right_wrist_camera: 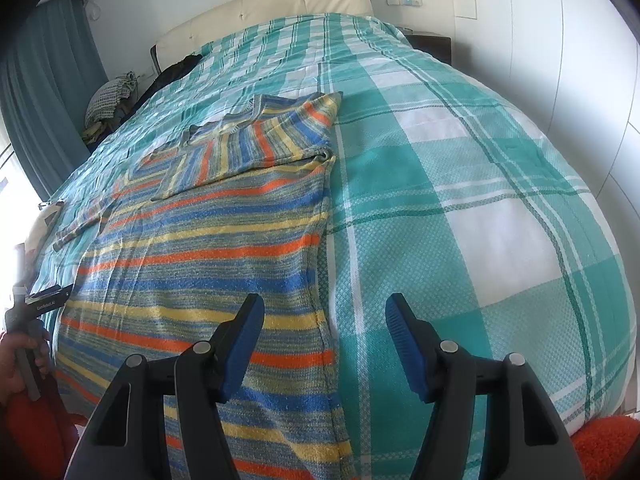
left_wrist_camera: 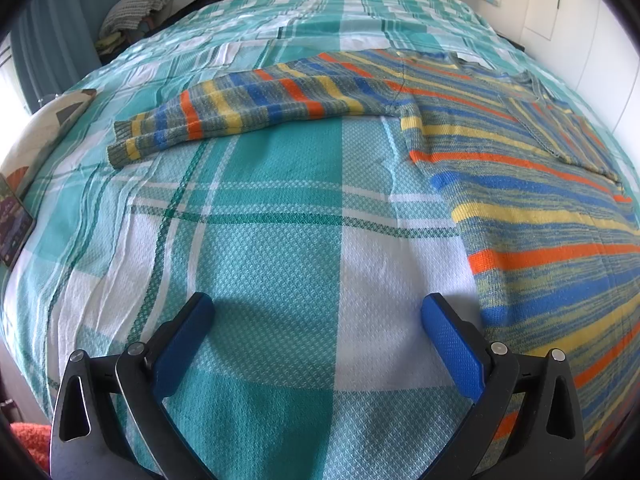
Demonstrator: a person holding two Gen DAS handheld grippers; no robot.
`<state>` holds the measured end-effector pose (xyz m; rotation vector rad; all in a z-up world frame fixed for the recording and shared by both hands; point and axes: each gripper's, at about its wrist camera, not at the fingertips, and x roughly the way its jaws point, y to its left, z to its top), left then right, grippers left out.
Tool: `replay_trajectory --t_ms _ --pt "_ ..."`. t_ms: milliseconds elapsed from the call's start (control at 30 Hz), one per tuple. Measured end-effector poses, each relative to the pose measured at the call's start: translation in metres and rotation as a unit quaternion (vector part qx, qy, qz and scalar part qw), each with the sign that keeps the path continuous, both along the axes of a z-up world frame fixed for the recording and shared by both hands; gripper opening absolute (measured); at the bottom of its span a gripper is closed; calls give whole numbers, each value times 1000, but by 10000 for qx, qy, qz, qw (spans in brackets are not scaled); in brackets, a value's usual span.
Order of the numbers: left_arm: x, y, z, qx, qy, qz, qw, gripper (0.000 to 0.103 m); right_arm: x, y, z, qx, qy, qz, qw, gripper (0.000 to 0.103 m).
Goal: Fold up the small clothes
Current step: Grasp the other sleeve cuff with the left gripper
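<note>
A striped knit sweater [left_wrist_camera: 540, 208] in blue, yellow, orange and grey lies flat on the bed. Its left sleeve [left_wrist_camera: 240, 108] stretches out to the left. Its right sleeve [right_wrist_camera: 256, 148] is folded over the chest. My left gripper [left_wrist_camera: 318, 312] is open and empty, over bare bedspread just left of the sweater's hem edge. My right gripper [right_wrist_camera: 324, 316] is open and empty, above the sweater's [right_wrist_camera: 208, 264] right side edge near the hem. The left gripper's body also shows at the far left of the right wrist view [right_wrist_camera: 44, 300].
The bed has a teal and white plaid bedspread [left_wrist_camera: 260, 240] and a cream headboard [right_wrist_camera: 260, 12]. A pile of clothes [left_wrist_camera: 132, 12] sits beside the bed at the far left. White wardrobe doors [right_wrist_camera: 580, 80] stand to the right. An orange rug [right_wrist_camera: 608, 444] lies below.
</note>
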<state>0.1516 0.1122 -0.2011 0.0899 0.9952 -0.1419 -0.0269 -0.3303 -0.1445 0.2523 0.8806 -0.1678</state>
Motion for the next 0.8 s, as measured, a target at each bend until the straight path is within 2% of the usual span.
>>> replay_trajectory --t_ms 233,300,367,500,567,600,667,733,800 --pt "0 2 2 -74 64 37 9999 102 0 0 0 -16 -32 -5 10000 63" --pt "1 8 12 -333 126 82 9993 102 0 -1 1 -8 -51 -24 10000 63" --pt "4 22 27 -829 42 137 9965 102 -1 -2 2 4 -80 -53 10000 63" --pt "37 81 54 -1537 -192 953 9833 102 -1 -5 0 58 -40 -68 10000 63" --pt "60 119 56 -1663 -222 1577 9731 101 0 -5 -1 61 -24 -59 10000 63" --pt "75 143 55 -1605 -220 1989 9665 100 1 -5 -2 60 -21 -55 10000 63" --pt "96 170 47 -1639 -48 2335 9584 94 2 -4 -2 54 -13 -36 10000 63" --pt "113 179 37 -1892 187 2306 9543 87 3 -3 -4 29 18 -15 10000 63" --pt "128 175 26 -2039 375 2083 9558 83 3 -2 -5 9 55 -7 10000 63"
